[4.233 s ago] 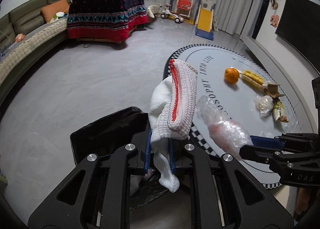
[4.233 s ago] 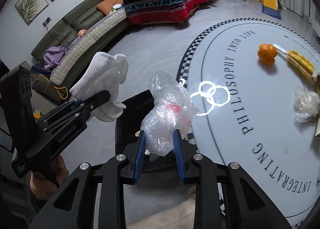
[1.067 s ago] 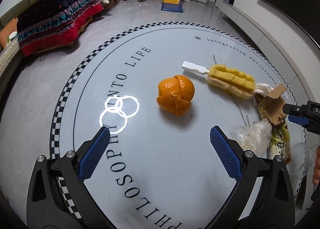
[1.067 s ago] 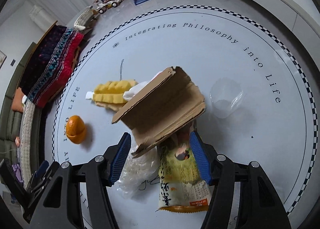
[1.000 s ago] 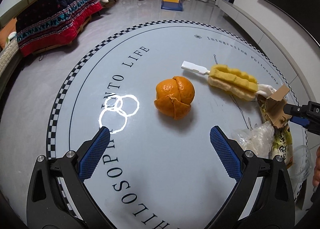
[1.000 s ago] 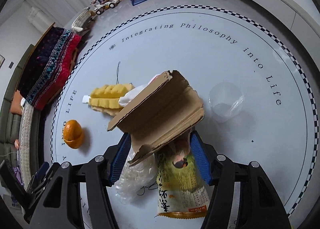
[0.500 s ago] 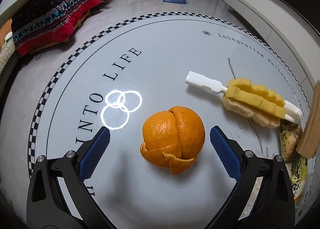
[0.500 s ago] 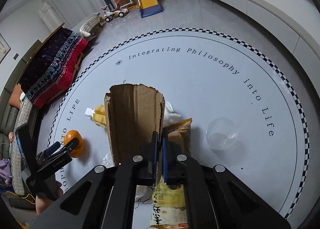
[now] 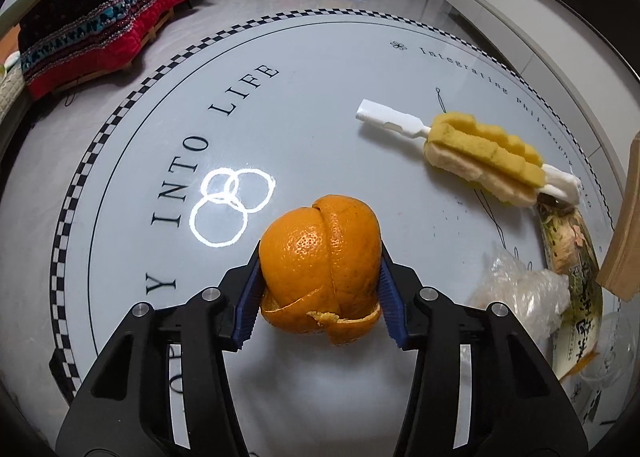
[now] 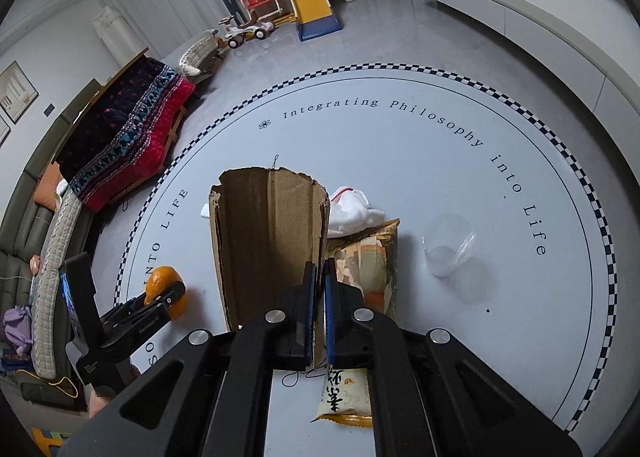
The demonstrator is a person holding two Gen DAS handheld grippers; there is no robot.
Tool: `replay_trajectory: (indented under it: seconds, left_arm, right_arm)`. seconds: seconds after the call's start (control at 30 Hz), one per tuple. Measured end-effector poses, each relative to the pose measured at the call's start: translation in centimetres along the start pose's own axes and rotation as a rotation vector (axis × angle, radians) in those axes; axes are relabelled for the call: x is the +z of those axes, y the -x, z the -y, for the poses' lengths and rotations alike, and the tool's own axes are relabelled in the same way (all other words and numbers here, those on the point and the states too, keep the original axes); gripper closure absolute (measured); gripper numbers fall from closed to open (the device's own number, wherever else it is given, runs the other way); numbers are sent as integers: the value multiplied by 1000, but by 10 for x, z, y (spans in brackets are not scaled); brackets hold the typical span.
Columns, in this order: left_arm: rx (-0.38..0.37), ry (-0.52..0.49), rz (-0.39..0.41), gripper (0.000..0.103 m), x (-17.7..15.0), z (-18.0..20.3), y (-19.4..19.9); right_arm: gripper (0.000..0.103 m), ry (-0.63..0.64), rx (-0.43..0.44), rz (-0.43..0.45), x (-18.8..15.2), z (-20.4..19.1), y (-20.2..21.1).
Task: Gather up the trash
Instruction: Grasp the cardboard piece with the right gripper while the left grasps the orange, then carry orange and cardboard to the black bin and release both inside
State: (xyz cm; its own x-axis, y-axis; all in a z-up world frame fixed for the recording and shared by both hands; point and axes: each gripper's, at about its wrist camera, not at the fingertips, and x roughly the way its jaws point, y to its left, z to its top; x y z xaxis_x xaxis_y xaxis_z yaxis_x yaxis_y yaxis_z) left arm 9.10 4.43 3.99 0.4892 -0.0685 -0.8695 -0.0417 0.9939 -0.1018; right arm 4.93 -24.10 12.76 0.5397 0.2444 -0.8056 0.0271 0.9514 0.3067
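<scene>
My left gripper (image 9: 320, 285) is shut on the orange peel (image 9: 320, 269), a round orange shell with split seams, just above the round white table (image 9: 360, 105). From the right wrist view the peel (image 10: 162, 281) shows at the lower left in the left gripper (image 10: 160, 297). My right gripper (image 10: 319, 277) is shut on the edge of a torn brown cardboard piece (image 10: 268, 241) and holds it upright above the table. The cardboard's edge (image 9: 626, 217) shows at the right of the left wrist view.
A yellow sponge brush (image 9: 472, 153) with a white handle, a crumpled clear plastic bag (image 9: 516, 293) and a yellow snack wrapper (image 9: 576, 289) lie on the table's right. A white cloth (image 10: 352, 213) and a clear plastic cup (image 10: 448, 245) lie beyond the cardboard.
My left gripper closed in on the orange peel and shut on it. My right gripper, shut on the cardboard half a second ago, has lifted it a little higher and more upright.
</scene>
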Motion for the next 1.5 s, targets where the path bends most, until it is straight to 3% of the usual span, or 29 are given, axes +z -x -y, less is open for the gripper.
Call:
replay_trajectory:
  seconds: [0.63,1.0,1.5]
  left_arm:
    - [-37,9,170,53,-82,-37,146]
    - [-21,67,207,53,-134,-75,181]
    - [42,223,243,52,-208,-159,211]
  right_arm:
    - [97,76,35,-31,-72,-50,40]
    - [97,182,100,-75,-134,-109,49]
    - [98,383,171,-159,-218,-210,41]
